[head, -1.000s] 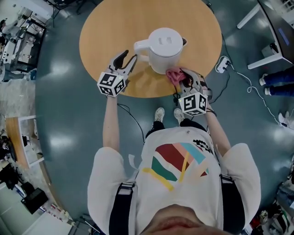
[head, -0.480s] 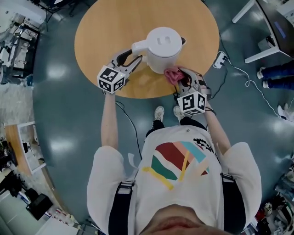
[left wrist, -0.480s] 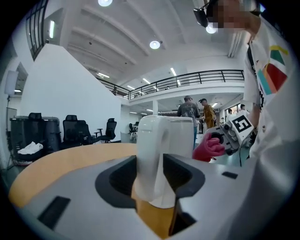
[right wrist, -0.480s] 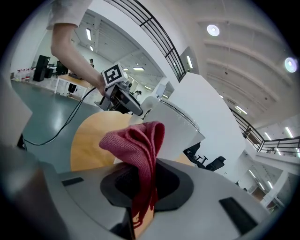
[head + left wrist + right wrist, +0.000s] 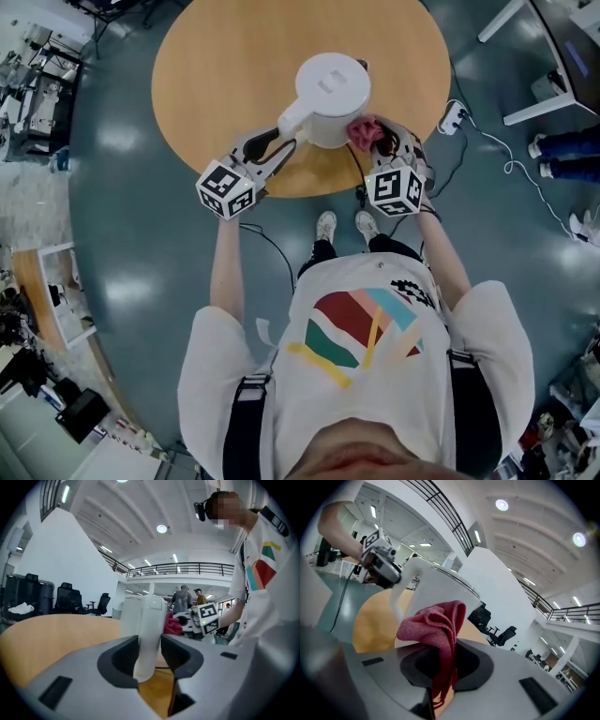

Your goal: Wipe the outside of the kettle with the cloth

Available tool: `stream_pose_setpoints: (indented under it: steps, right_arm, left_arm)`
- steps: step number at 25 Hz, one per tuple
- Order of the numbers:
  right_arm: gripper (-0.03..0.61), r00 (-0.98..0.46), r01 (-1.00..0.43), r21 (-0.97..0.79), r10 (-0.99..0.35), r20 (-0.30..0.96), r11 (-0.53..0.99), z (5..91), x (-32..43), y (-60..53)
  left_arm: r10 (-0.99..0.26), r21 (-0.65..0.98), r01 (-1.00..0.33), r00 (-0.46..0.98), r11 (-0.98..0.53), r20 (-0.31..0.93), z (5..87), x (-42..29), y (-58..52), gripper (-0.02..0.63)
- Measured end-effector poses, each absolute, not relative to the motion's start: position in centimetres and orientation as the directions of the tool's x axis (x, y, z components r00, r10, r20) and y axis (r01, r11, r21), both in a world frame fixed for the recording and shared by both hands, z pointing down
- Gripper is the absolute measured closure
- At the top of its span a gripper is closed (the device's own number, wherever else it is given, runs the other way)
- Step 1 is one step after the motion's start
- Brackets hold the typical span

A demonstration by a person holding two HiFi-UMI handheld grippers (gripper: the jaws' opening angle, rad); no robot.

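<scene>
head view: wiping step in hand, kettle braced by its handle

the kettle [image 5: 331, 94] stands on the round table [image 5: 225, 66], with its handle [image 5: 289, 120] clamped in the left gripper [image 5: 281, 142], whose jaws have just been closing on it. at the kettle's opposite side the right gripper [image 5: 384, 142] pinches the red cloth [image 5: 366, 128] and holds it against the wall. next, i judge, the cloth should sweep round the body while the left hand steadies or turns the kettle.
</scene>
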State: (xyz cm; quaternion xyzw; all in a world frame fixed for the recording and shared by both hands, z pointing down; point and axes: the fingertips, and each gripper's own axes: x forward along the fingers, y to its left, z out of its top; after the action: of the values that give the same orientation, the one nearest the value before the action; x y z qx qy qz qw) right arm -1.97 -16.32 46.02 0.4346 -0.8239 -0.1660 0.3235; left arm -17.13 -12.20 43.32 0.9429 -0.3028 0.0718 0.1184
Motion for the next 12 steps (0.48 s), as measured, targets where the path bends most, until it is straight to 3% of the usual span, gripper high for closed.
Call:
stream_pose_setpoints:
  steps: [4,9,12]
  right_arm:
    - [0.531,-0.376,-0.657,0.533,-0.844,0.382,0.533,45.6,0.0,-16.8]
    - [0.531,-0.361,-0.665,0.540,-0.855,0.372,0.516,45.3,1.5,-16.0]
    - [0.531,-0.356,-0.654,0.563,-0.862,0.361,0.506,44.7,2.9,-15.6]
  left_arm:
    - [-0.481,0.170,-0.520,0.848,-0.837,0.224,44.2,-12.8,-8.4,0.422]
    - [-0.501,0.063,-0.525,0.836,-0.849,0.221,44.8,-7.6,-7.1,0.422]
    - [-0.500,0.081,-0.522,0.843,-0.849,0.201,45.2,-5.1,-7.7,0.422]
